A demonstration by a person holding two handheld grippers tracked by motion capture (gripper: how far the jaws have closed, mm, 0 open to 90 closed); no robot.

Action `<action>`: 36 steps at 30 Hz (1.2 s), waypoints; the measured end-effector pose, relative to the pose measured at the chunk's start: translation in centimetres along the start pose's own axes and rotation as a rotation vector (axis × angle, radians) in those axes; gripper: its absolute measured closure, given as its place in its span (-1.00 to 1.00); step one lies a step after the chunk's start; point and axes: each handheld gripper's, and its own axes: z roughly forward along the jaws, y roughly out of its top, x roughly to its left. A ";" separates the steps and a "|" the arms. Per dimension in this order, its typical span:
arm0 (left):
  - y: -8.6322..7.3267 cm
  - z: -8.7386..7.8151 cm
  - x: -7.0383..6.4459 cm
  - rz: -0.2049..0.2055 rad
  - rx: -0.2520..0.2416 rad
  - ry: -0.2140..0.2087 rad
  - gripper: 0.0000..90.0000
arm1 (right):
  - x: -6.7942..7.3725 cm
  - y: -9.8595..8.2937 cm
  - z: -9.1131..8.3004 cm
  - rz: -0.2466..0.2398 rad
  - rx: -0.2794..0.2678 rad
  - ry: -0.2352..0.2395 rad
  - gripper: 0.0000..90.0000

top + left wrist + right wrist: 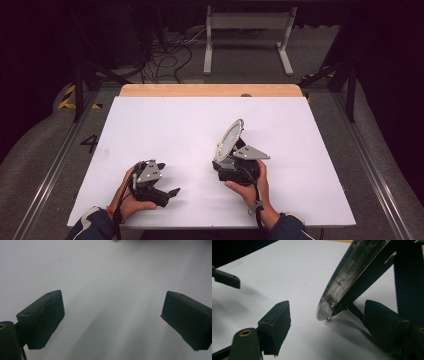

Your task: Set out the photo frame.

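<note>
A round silver disc (230, 137) on a dark stand leans tilted on the white table (165, 125), right of centre. In the right gripper view the disc (352, 277) touches down on its lower edge between the two black jaws, which stand wide apart; a dark leg (355, 311) runs close to the right-hand jaw. My right gripper (231, 159) (328, 322) is open around it. My left gripper (169, 179) (112, 315) hovers low over bare table at the near left, open, with nothing between its jaws. One of its jaws (227, 278) shows at the right gripper view's upper left.
A wooden strip (210, 90) edges the table's far side. Beyond it on the dark floor stand a white frame (247, 30) and loose cables (165, 55). Black metal posts (78, 90) flank the table, with yellow-black tape (67, 97) at left.
</note>
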 end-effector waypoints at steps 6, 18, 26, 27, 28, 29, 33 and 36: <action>-0.7 -0.3 0.1 -0.005 0.005 0.000 -0.90 | 0.2 0.2 0.7 0.012 -0.022 -0.035 -0.37; -0.5 0.0 -0.2 0.017 0.019 0.008 -0.89 | -0.2 0.0 1.4 0.070 -0.037 -0.081 0.14; -0.5 0.1 -0.3 0.021 0.024 0.010 -0.89 | -0.4 0.0 1.0 0.069 -0.013 -0.059 0.24; -0.5 0.2 -0.3 0.022 0.027 0.008 -0.89 | -0.4 0.0 1.0 0.070 -0.009 -0.054 0.25; -0.5 0.2 -0.3 0.023 0.029 0.010 -0.89 | -0.4 0.0 0.9 0.071 -0.003 -0.050 0.25; -0.5 0.2 -0.3 0.021 0.027 0.010 -0.89 | -0.5 0.0 0.8 0.066 -0.001 -0.048 0.26; -0.4 0.2 -0.4 0.021 0.019 0.009 -0.88 | -0.8 -0.1 0.5 0.058 0.006 -0.028 0.31; -0.3 0.3 -0.5 0.024 0.020 0.008 -0.88 | -1.0 -0.2 0.3 0.052 0.011 -0.010 0.32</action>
